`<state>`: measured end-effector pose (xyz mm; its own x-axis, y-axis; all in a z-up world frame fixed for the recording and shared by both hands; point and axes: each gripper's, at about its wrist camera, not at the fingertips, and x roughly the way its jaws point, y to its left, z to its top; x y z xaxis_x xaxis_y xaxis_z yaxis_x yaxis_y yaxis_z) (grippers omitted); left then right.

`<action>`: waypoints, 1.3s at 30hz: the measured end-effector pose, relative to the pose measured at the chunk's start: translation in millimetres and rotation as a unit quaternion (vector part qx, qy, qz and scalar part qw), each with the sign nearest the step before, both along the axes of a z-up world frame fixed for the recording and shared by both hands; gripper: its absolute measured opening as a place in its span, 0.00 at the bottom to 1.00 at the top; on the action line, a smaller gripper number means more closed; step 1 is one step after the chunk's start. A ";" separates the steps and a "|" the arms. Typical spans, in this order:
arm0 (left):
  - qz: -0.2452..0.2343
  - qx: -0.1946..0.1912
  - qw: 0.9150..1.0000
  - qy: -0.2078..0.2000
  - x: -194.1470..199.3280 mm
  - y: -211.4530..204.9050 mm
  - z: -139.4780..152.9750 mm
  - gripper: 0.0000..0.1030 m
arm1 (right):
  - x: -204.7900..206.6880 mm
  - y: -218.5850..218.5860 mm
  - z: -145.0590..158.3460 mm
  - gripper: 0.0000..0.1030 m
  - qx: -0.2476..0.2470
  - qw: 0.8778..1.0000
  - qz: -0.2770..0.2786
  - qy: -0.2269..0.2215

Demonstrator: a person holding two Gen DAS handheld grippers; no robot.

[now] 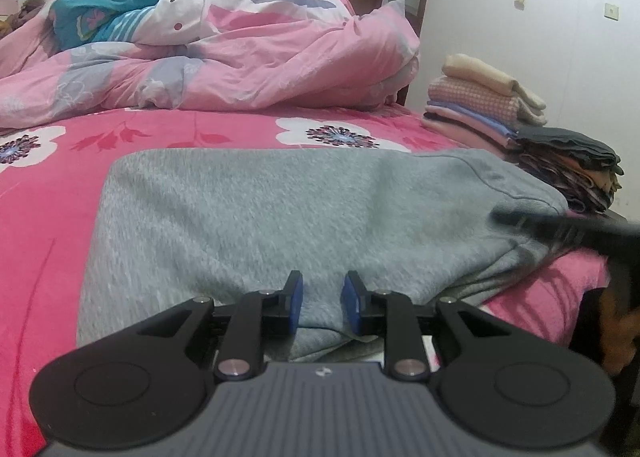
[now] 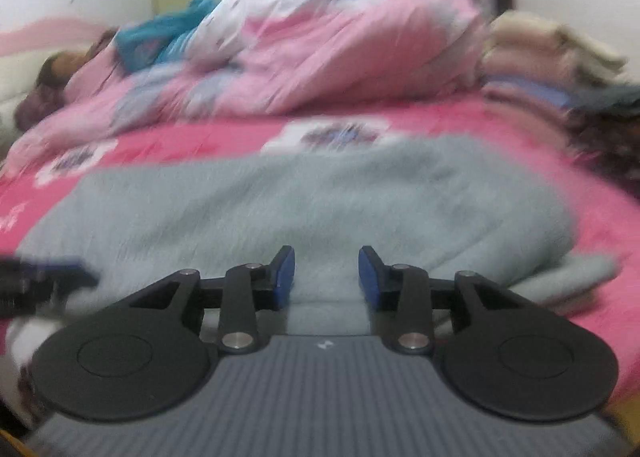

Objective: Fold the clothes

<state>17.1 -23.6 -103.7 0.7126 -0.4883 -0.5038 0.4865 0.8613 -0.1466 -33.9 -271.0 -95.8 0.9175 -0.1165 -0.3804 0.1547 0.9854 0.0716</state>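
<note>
Garment: grey sweatshirt [image 1: 280, 209] lies crosswise, straight ahead of both grippers
Left gripper [image 1: 321, 303]: jaws apart, empty, over sweatshirt's near edge
Right gripper [image 2: 327, 277]: jaws apart, empty

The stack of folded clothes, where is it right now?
In the left wrist view the stack of folded clothes sits at the right edge of the bed, beyond the grey garment and right of the pink duvet.
</note>
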 end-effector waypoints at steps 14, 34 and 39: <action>0.007 0.030 1.000 0.000 -0.7 -10.2 3.5 0.24 | -41.4 -122.8 -20.5 0.48 0.315 0.935 -0.161 -0.033; 0.021 0.052 0.998 0.011 1.7 -19.6 9.4 0.25 | -35.4 -150.6 -26.0 0.23 0.368 0.917 -0.131 -0.083; 0.018 0.069 0.997 0.005 1.4 -24.7 11.4 0.25 | -42.4 -151.0 -23.4 0.21 0.361 0.916 -0.135 -0.110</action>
<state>18.5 -48.3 -92.3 0.7228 -0.3884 -0.5716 0.4546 0.8902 -0.0300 -76.3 -422.0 -119.2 0.9559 -0.1419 -0.2570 0.2898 0.5957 0.7491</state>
